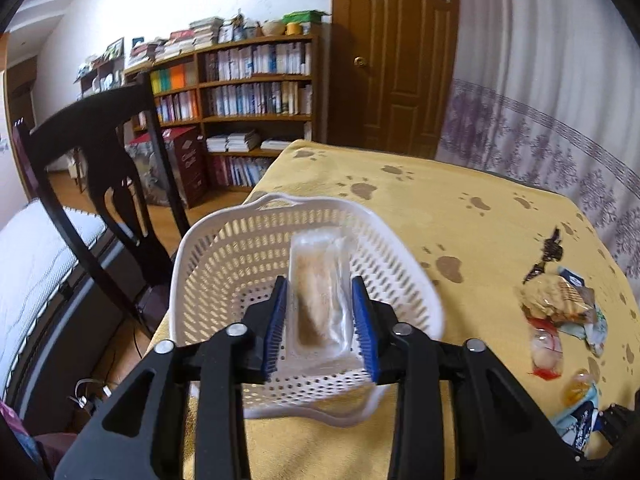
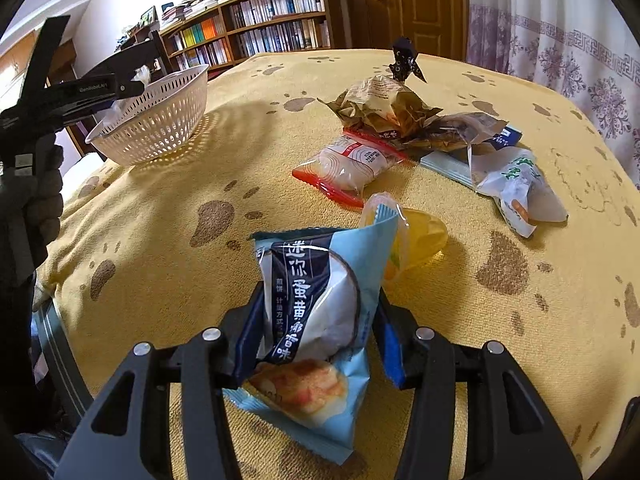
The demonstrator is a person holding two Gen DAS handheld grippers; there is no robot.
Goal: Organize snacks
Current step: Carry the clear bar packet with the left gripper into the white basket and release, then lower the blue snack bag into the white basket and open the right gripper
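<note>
— What does each claw have at this moment?

— The left claw (image 1: pixel 320 320) hangs over the white basket (image 1: pixel 208 248), a clear-wrapped pastry (image 1: pixel 318 280) between its blue pads. Whether the pads are pinching the wrap or have just let go cannot be told: the packet looks slightly blurred, its long axis running straight ahead along the fingers. The right claw (image 2: pixel 316 320) is clenched on a light blue snack bag (image 2: pixel 316 304), gripped across its width, its length pointing away from the claw.

— And where does the basket lie from the right claw?

— Far forward and to the left across the yellow surface (image 2: pixel 160 208), the basket (image 2: pixel 160 120) sits at the edge, with the left claw (image 2: pixel 120 86) directly above it. The loose snacks lie ahead and to the right: a red-edged packet (image 2: pixel 352 168), a jelly cup (image 2: pixel 420 236), crumpled wrappers (image 2: pixel 384 108). The right claw is nearer those, so the bag's trip likely runs diagonally left.
</note>
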